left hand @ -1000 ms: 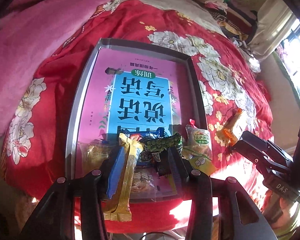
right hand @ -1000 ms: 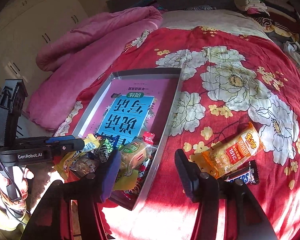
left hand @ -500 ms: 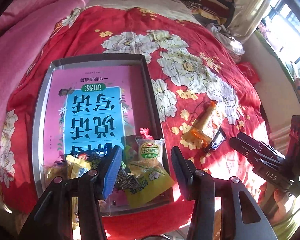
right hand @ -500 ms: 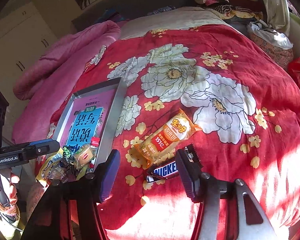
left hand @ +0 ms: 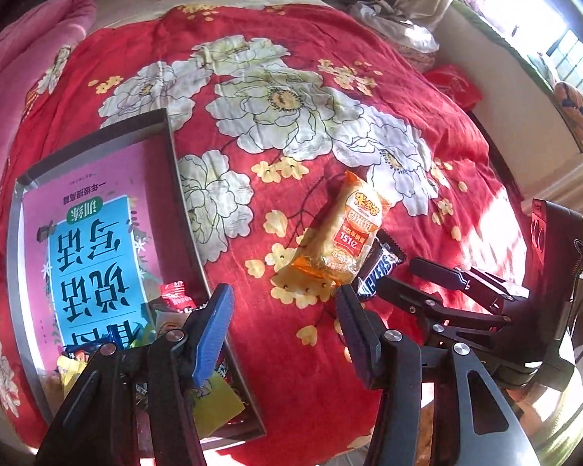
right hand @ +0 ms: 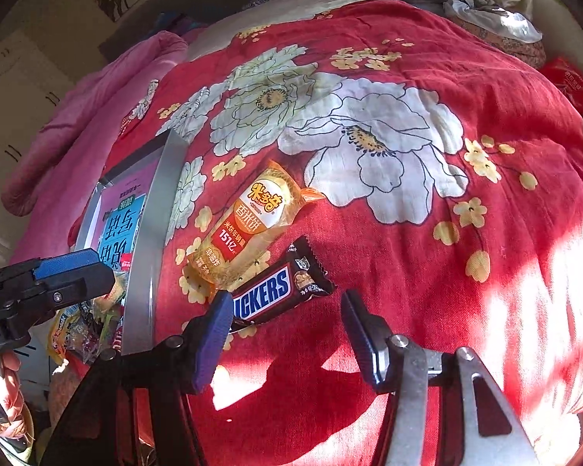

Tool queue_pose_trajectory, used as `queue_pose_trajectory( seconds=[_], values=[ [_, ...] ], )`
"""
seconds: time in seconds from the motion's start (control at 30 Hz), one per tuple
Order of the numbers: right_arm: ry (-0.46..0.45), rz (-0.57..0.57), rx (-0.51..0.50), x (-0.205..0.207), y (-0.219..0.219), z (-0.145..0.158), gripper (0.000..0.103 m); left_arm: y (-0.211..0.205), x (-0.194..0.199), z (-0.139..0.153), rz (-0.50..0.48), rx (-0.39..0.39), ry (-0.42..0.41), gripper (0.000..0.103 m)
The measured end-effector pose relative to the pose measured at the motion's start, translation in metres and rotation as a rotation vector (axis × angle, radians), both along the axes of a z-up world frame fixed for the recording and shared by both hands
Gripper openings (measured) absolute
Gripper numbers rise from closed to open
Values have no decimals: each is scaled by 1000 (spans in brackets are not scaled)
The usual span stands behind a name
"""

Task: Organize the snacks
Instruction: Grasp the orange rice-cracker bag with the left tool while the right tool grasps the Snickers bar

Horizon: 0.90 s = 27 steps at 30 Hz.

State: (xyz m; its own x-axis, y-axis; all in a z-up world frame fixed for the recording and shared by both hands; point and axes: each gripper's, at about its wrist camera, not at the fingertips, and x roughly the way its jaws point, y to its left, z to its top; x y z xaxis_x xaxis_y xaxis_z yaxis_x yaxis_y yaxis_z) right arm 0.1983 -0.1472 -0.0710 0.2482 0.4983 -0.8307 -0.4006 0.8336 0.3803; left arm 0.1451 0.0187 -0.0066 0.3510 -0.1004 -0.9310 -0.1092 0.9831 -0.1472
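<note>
Left wrist view: the left claw (left hand: 281,326), empty, jaws opening, hovers over the red bedspread (left hand: 291,77); two snacks lie outside the tray (left hand: 180,209) (others heaped inside).

Right wrist view: the right claw (right hand: 283,320) gapes empty above one Snickers bar (right hand: 276,291), touching one rice cracker pack (right hand: 248,229).

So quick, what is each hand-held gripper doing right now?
Left hand-held gripper: jaws opening, nothing between them.
Right hand-held gripper: open, empty, above the Snickers bar.
</note>
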Motion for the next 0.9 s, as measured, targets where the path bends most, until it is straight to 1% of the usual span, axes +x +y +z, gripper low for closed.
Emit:
queue_pose_trajectory(
  seconds=[0.13, 0.27, 0.33, 0.47, 0.57, 0.63, 0.8, 0.9],
  values=[
    [13, 9, 1, 2, 8, -9, 57, -9, 16, -8, -35, 17, 17, 57],
    [-6, 39, 5, 4, 18, -12, 59, -17, 31, -16, -66, 18, 29, 57],
    [-19, 65, 1, 5, 25, -13, 56, -21, 37, -20, -79, 17, 37, 57],
    [-62, 106, -39, 3, 35, -17, 54, -26, 49, -31, -92, 10, 60, 57],
    [-106, 139, -79, -1, 38, -17, 49, -32, 55, -38, -110, 12, 74, 57],
    [-124, 157, -99, -2, 36, -17, 44, -36, 60, -42, -121, 12, 76, 57],
    [-122, 151, -109, -2, 20, -15, 33, -43, 69, -53, -138, 9, 81, 57],
    [-107, 127, -92, 1, 9, -15, 30, -45, 73, -60, -126, -24, 85, 57]
  ],
)
